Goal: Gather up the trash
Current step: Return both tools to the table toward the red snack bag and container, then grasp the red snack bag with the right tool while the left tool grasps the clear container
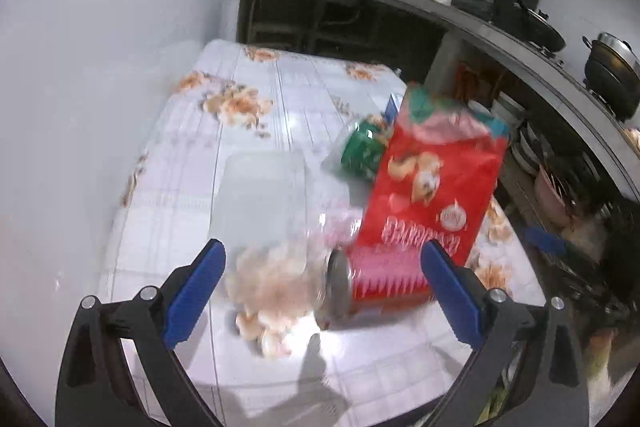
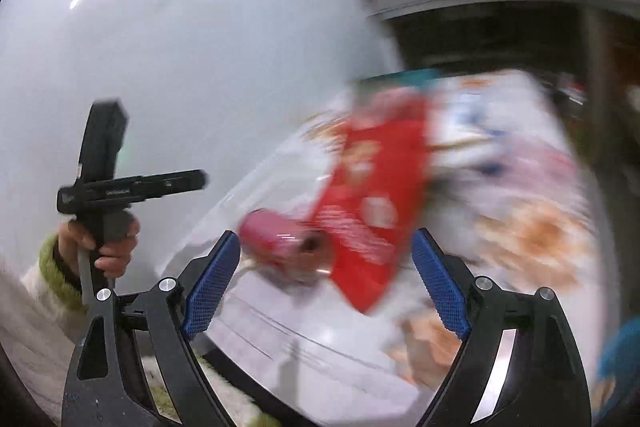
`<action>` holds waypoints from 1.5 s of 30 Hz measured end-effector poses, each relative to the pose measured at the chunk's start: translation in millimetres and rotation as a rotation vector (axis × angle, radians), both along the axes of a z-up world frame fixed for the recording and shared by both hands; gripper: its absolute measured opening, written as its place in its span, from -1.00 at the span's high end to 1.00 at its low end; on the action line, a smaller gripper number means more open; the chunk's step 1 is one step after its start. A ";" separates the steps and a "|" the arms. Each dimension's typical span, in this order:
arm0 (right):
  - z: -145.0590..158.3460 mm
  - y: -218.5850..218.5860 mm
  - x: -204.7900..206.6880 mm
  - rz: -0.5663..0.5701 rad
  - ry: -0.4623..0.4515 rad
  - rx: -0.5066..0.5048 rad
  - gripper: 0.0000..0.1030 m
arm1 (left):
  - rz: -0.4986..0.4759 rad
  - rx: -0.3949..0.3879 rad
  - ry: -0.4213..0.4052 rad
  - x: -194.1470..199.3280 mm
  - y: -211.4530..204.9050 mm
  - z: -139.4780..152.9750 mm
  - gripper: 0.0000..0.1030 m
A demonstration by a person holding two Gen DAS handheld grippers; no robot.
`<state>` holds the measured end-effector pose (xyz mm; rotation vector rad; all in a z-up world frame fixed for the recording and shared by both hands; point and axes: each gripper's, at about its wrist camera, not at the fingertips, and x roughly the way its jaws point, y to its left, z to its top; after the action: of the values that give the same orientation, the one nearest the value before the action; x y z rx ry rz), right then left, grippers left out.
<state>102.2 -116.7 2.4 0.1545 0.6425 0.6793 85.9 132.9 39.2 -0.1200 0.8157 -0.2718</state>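
The red can (image 1: 380, 281) lies on its side, its long axis across the table (image 1: 192, 187).

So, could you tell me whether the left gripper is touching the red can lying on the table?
Apart. The left wrist view shows the left gripper with jaws wide open above the table; the red can lies below between the blue pads, neither pressing it.

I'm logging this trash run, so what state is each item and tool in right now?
Left tool: open, holding nothing.
Right tool: open, holding nothing.
Red snack bag: propped up on the table, untouched.
Red can: lying on its side.
Green-labelled bottle: lying on its side.
Clear plastic container: resting on the table, looks empty.
Floral tablecloth: spread flat.
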 end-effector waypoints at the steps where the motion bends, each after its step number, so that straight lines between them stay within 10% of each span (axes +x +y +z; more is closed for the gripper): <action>1: -1.8 11.8 5.8 0.030 0.000 -0.021 -0.62 | -0.035 0.003 -0.007 -2.8 -0.9 -3.7 -0.81; 11: -13.2 22.3 48.4 0.028 0.169 0.093 -0.59 | -0.446 0.458 -0.267 -25.0 -102.3 -39.7 -0.81; 21: -15.4 -7.7 34.7 -0.096 0.223 0.147 -0.44 | -0.494 0.587 -0.281 -1.0 -113.5 -65.1 -0.81; 33: 3.3 -32.7 72.4 -0.324 0.163 0.096 -0.24 | -0.439 0.494 -0.296 -18.2 -102.3 -47.5 -0.81; 39: -7.4 -30.6 81.1 -0.317 0.189 0.084 -0.16 | -0.216 0.349 -0.304 -1.2 -53.1 -9.7 -0.81; 45: -10.3 -33.7 83.7 -0.321 0.190 0.096 -0.17 | 0.001 0.142 -0.092 50.8 8.0 -11.6 -0.89</action>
<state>185.9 -150.4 -7.8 0.4065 0.7474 0.3874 136.7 140.9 27.6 0.0250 0.7410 -0.2159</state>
